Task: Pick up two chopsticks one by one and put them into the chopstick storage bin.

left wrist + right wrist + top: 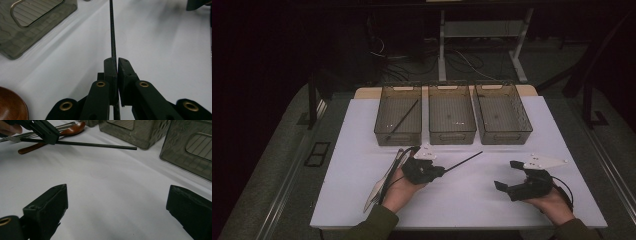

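The left tongs point(443, 171) are clamped on a thin black chopstick point(464, 161), which sticks out from between the pads and points up and to the right across the white bench point(362, 165), its far tip clear of the surface as far as the high view shows. In the left gripper view the chopstick point(113, 35) runs straight up from the closed pads, and a corner of a smoky grey bin point(30, 25) lies to the left. In the right gripper view the chopstick point(95, 144) hangs level above the bench, just in front of a wooden spoon point(71, 130) and a fork point(15, 138) that lie together. The right tongs point(506, 176) stand wide apart with nothing between them, resting low over the bench well to the right. Three bins sit in a row at the far side; the left bin point(384, 135) already holds another chopstick point(404, 117) lying slantwise.
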A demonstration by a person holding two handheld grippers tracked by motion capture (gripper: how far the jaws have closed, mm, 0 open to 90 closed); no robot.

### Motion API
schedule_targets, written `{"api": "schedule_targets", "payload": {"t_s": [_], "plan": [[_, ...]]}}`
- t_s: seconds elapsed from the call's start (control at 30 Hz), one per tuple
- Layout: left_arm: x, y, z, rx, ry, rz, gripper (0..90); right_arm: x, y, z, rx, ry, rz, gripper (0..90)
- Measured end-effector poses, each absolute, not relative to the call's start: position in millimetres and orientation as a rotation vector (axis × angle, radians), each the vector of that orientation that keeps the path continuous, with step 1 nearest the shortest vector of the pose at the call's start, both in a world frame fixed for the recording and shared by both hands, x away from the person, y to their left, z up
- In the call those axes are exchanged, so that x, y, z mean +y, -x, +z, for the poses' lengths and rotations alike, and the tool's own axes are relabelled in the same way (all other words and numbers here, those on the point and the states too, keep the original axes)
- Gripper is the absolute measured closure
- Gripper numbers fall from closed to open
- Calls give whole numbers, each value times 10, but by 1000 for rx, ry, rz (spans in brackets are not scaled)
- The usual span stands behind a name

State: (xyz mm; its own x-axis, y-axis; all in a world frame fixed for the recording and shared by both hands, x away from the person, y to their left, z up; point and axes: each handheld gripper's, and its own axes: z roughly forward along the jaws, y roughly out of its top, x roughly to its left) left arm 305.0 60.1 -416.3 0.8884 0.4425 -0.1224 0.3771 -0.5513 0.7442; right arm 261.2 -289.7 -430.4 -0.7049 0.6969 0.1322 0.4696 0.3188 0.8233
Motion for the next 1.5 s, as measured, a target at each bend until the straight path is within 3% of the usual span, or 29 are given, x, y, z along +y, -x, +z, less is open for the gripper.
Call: {"api": "schedule_targets", "payload": {"t_s": [0.63,1.5], "plan": [[976,-3079,-3880,590,-2165,85,853,-2892,-2614,-4309,2343,-1057,1332,40],[1591,-3501,-3449,771,-2037,217,853,-2899,-2627,-4316,2340,-1077,1327,40]]}}
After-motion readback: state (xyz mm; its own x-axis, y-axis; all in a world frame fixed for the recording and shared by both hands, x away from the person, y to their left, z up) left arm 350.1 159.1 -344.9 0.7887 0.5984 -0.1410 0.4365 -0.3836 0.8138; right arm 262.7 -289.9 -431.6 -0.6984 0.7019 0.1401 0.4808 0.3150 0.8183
